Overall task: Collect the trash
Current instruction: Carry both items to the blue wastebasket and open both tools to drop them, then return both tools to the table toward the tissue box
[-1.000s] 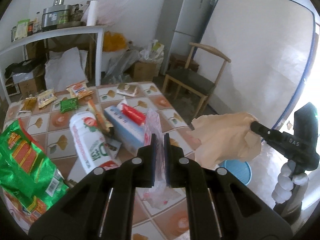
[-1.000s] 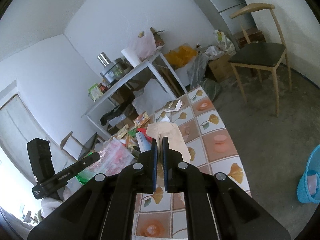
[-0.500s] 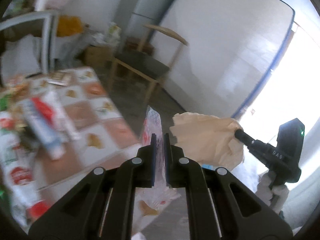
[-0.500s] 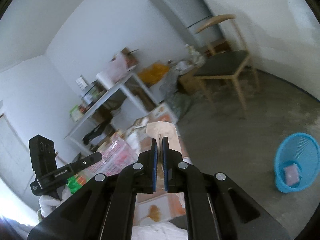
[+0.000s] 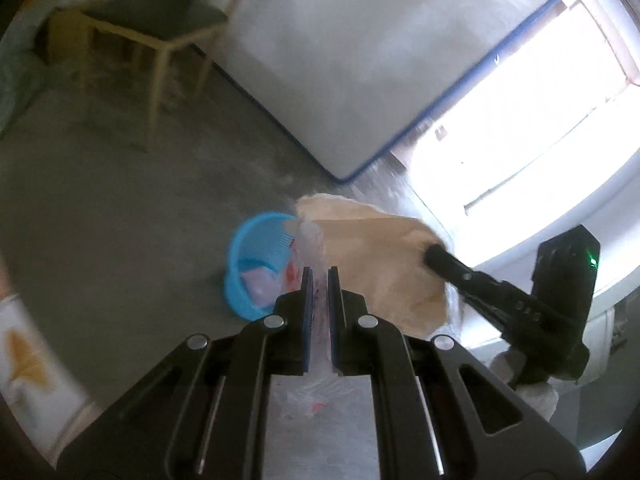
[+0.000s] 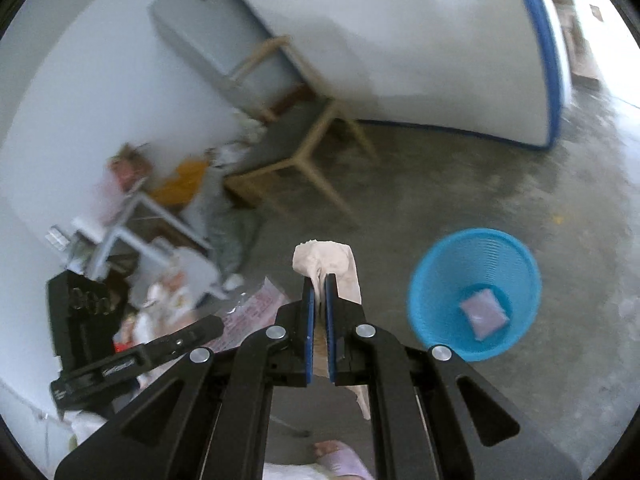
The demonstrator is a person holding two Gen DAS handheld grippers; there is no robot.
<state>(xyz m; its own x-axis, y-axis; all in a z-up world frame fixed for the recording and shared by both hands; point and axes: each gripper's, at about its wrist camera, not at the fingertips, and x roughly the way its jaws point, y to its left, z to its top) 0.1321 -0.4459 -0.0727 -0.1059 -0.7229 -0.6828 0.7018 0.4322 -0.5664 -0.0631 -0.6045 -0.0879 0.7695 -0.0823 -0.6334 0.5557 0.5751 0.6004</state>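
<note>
Holding two pieces of trash, one per gripper, above a grey concrete floor.

Item 1: my left gripper [image 5: 318,270], jaws pinched onto a clear plastic wrapper [image 5: 308,246] with red print; the film rises above the fingertips and hangs below them.

Item 2: my right gripper [image 6: 319,278], jaws clamped on a crumpled tan paper [image 6: 326,262], which sticks up at 12 o'clock from the tips and trails down behind the fingers. In the left view this paper [image 5: 380,264] shows at 2 o'clock, pinched by the other gripper.

Item 3: blue plastic basket [image 6: 474,294], standing on the floor at 3 o'clock of my right fingertips, apart from them; in the left view the basket [image 5: 250,248] sits at 9 o'clock, partly behind the wrapper. One pale pink packet [image 6: 484,314] lies at its bottom.

Item 4: wooden chair [image 6: 292,148] with dark seat, 12 o'clock, well apart.
</note>
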